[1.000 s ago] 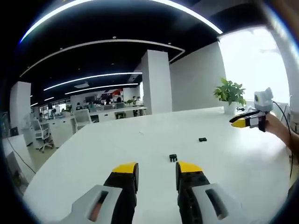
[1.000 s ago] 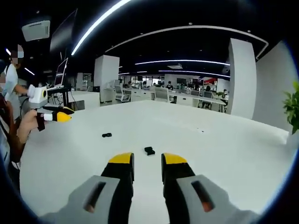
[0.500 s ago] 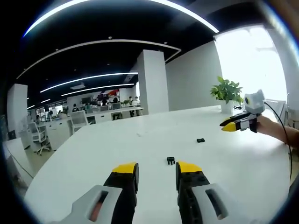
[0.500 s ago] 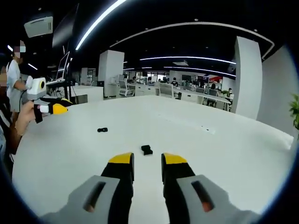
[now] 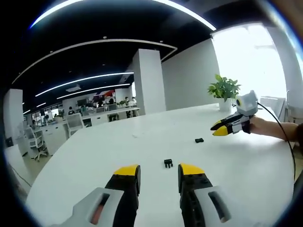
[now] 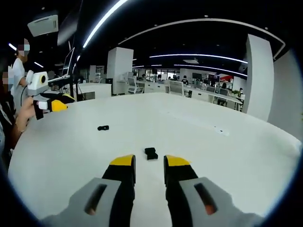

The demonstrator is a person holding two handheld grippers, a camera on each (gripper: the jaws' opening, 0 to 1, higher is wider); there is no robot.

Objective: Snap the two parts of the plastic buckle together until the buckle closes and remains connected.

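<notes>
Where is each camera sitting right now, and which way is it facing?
Left gripper view: rides the left gripper, looking over the white table at a buckle part; the right gripper and hand enter at right.
Right gripper view: rides the right gripper, facing the other buckle part; the left gripper enters at left.
Shared: table, both buckle parts, both grippers.

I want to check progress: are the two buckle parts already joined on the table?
No, in the right gripper view one buckle part lies before the claw and the other part lies apart, further left.

Buckle parts: two, one (image 5: 168,163) just ahead of the left gripper (image 5: 158,171), one (image 5: 199,140) farther ahead.
Potted plants: one (image 5: 224,90).
</notes>
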